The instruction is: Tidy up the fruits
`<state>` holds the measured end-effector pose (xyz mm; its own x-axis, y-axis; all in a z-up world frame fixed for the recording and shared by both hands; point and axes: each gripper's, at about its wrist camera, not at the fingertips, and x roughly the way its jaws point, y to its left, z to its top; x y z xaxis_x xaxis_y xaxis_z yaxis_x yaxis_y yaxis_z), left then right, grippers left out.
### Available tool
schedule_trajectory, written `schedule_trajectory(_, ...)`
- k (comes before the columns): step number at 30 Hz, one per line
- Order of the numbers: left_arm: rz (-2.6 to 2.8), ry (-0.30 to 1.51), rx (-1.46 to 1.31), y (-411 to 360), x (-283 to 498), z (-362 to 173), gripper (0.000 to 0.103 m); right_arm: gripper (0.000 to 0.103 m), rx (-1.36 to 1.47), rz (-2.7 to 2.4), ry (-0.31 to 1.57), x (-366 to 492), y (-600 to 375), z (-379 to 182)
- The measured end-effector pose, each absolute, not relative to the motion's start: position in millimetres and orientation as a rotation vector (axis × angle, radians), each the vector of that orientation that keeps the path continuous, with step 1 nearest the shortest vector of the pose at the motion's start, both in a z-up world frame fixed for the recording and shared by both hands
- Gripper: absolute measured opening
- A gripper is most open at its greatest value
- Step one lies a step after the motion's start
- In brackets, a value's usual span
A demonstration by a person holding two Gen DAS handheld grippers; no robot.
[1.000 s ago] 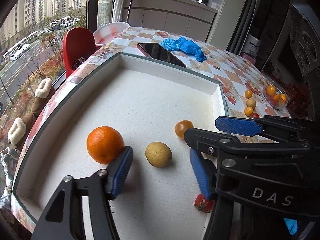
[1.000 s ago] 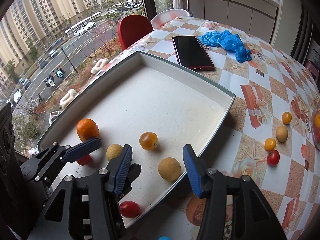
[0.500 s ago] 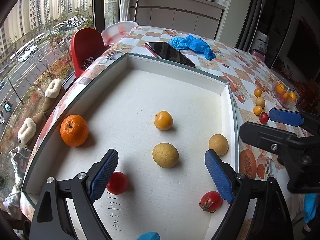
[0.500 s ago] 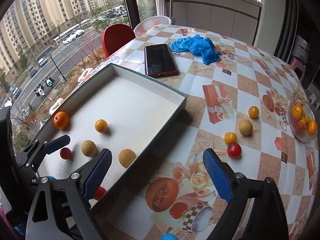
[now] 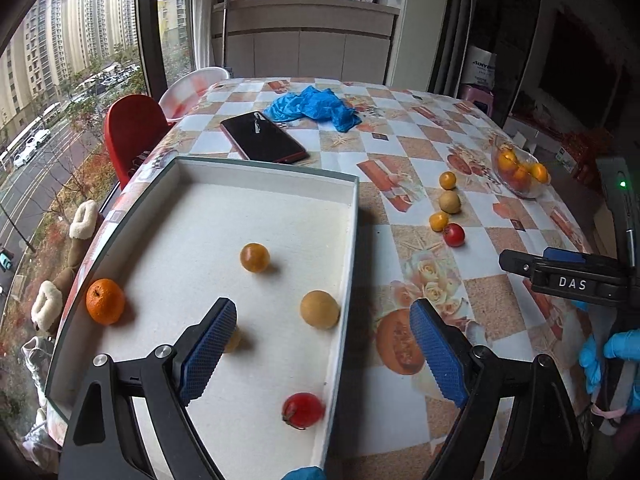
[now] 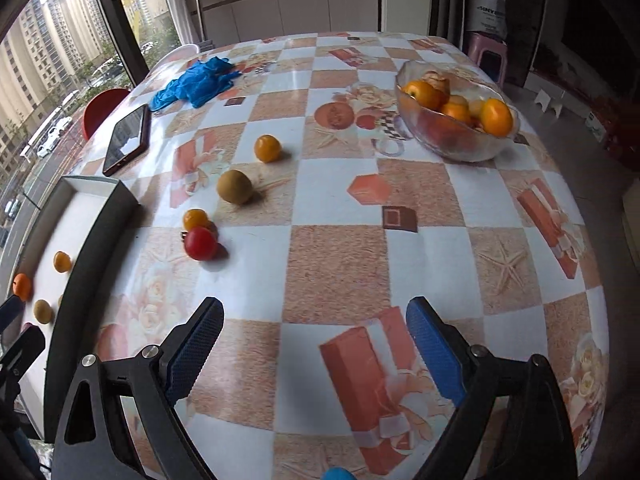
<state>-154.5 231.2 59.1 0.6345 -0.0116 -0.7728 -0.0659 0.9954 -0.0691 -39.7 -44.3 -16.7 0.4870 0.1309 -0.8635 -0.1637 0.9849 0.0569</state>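
A white tray (image 5: 264,168) holds an orange (image 5: 105,301), a yellow fruit (image 5: 255,257), a tan fruit (image 5: 319,309), a red tomato (image 5: 303,409) and one more fruit half hidden behind a finger. My left gripper (image 5: 322,307) hovers open above the tray's right side, holding nothing. My right gripper (image 6: 314,312) is open and empty over bare tablecloth. Ahead of it and to the left lie a red tomato (image 6: 201,243), a small yellow fruit (image 6: 195,219), a tan fruit (image 6: 235,187) and a yellow fruit (image 6: 267,148).
A glass bowl (image 6: 456,152) of oranges stands at the back right. A dark phone (image 5: 264,142) and crumpled blue gloves (image 5: 316,106) lie beyond the tray. A red chair (image 5: 132,128) stands at the table's left edge. A blue-gloved hand (image 5: 612,356) holds the right gripper.
Both grippers opened wider. The right one left a tan fruit in the tray and swung right over the table. The left one drew back and shifted right.
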Motion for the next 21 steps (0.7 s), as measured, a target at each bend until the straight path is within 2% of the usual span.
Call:
schedule_trajectory(5, -0.05, 0.917, 0.006, 173, -148, 49, 0.089, 0.094, -0.021, 0.072, 1.038, -46, -89, -32)
schedule_trajectory(7, -0.065, 0.943, 0.037, 153, -144, 38, 0.089, 0.097, -0.026, 0.041, 1.009, -50, -102, -33)
schedule_trajectory(8, -0.068, 0.953, 0.048, 145, -141, 33, 0.089, 0.103, -0.019, 0.039, 1.005, -51, -107, -35)
schedule_trajectory(15, -0.014, 0.967, 0.089, 123, -116, 11, 0.09, 0.103, -0.045, 0.05, 0.939, -60, -113, -37)
schedule_trajectory(16, -0.006, 0.965, 0.085, 123, -112, 9, 0.093, 0.103, -0.043, 0.051, 0.94, -59, -112, -37)
schedule_trajectory(17, 0.0, 0.963, 0.08, 124, -108, 8, 0.103, 0.103, -0.043, 0.051, 0.94, -60, -112, -37)
schedule_trajectory(21, 0.0, 0.947, 0.04, 128, -98, 1, 0.103, 0.103, -0.043, 0.051, 0.94, -59, -112, -37)
